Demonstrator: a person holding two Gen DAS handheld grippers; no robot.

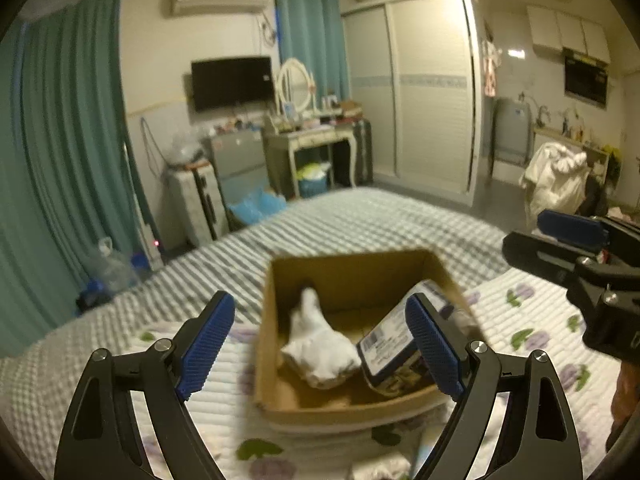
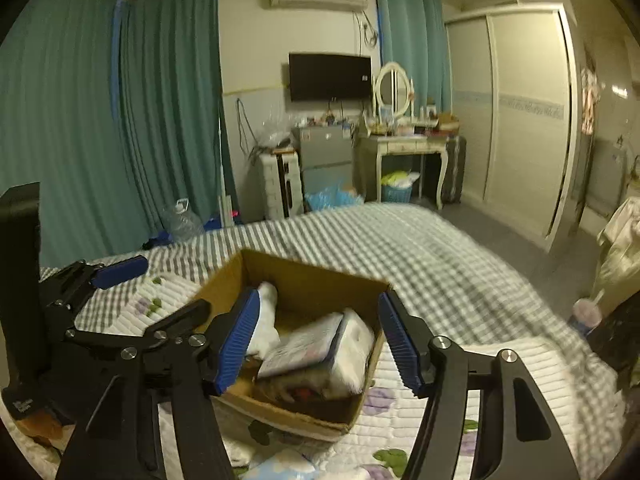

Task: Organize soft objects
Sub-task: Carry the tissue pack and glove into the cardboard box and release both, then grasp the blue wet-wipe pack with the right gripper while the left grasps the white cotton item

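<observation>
An open cardboard box [image 1: 276, 360] sits on the bed; it also shows in the right wrist view [image 2: 304, 276]. Inside lie a white soft item [image 1: 320, 344], also visible from the right [image 2: 266, 320], and a white pack with a dark printed label [image 1: 390, 350], seen from the right [image 2: 320, 344]. My left gripper [image 1: 320, 344] is open and empty, hovering above the box. My right gripper [image 2: 316, 338] is open and empty, also above the box. The right gripper shows at the right edge of the left view [image 1: 576, 248]; the left gripper shows at the left of the right view [image 2: 112, 276].
The bed has a grey checked blanket [image 1: 360, 216] and a white floral quilt [image 1: 532, 320]. Small soft items lie on the quilt in front of the box [image 2: 288, 464]. Beyond the bed stand a dressing table [image 1: 316, 140], a wardrobe [image 1: 432, 92] and green curtains [image 1: 68, 140].
</observation>
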